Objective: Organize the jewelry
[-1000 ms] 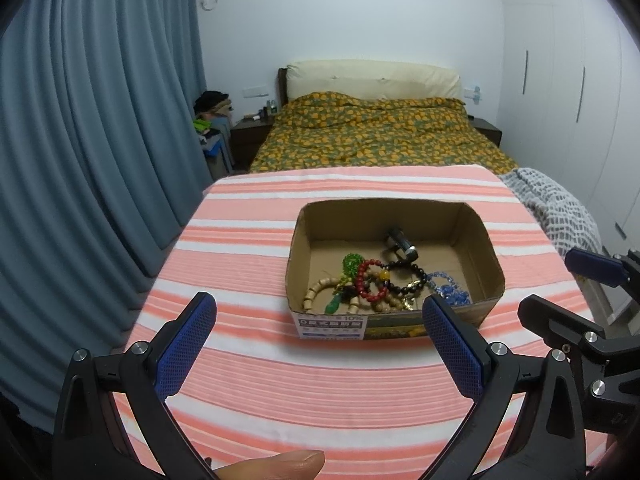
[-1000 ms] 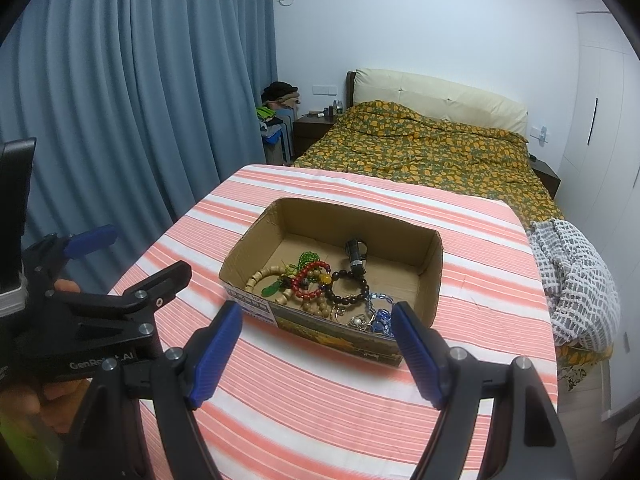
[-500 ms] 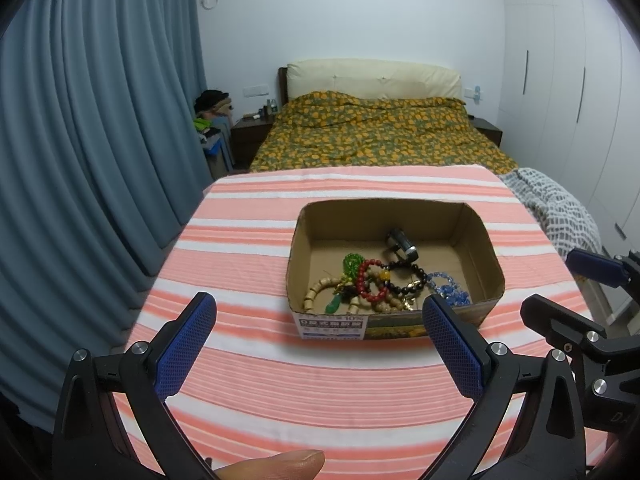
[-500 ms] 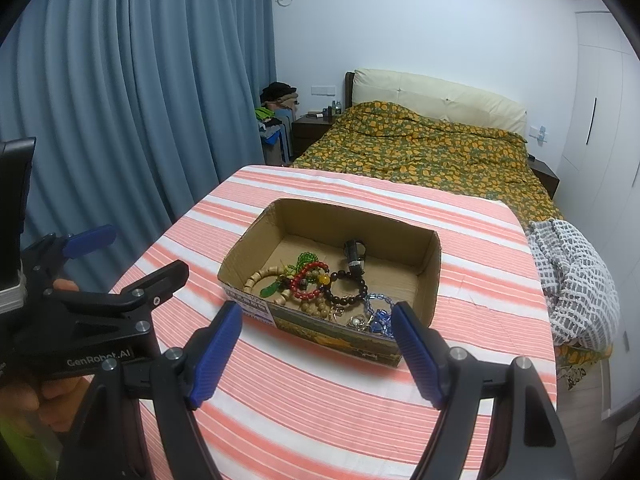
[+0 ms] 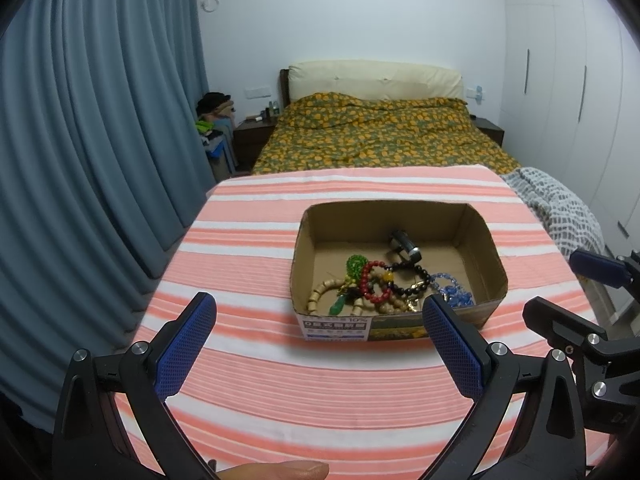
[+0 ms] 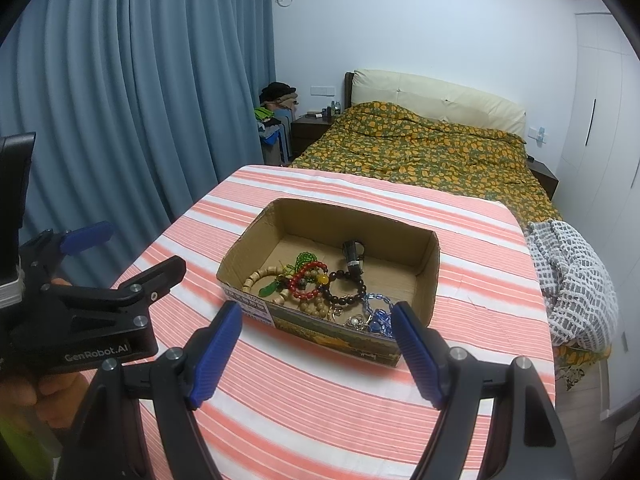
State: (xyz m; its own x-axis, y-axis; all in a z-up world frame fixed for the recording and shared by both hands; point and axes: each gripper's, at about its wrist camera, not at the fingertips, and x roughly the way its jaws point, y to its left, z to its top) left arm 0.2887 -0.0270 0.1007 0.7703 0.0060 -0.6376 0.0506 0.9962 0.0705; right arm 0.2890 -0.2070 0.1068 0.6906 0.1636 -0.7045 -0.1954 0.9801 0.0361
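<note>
A: So, where is the jewelry?

B: It lies in the cardboard box [image 5: 396, 322] on the bench [image 5: 320, 392], which has a pink and white striped cloth. Inside the box, toward its near wall, I see a red bead bracelet [image 5: 374, 284], a dark bead bracelet [image 5: 416, 280], a wooden bead bracelet [image 5: 320, 294], a green bead piece [image 5: 354, 264] and blue beads [image 5: 452, 290], all tangled together. A small black object [image 5: 406, 242] lies further back in the box.

A: And the hand-held grippers?

B: The left hand-held gripper [image 5: 320, 338] is in front of the box, above the cloth, with its jaws spread wide and nothing between them. The right hand-held gripper [image 6: 318, 346] is also in front of the box, wide apart and empty. Neither touches the box.

A: Anything behind the box?

B: Beyond the bench stands a bed [image 6: 432, 152] with a yellow and green cover.
</note>
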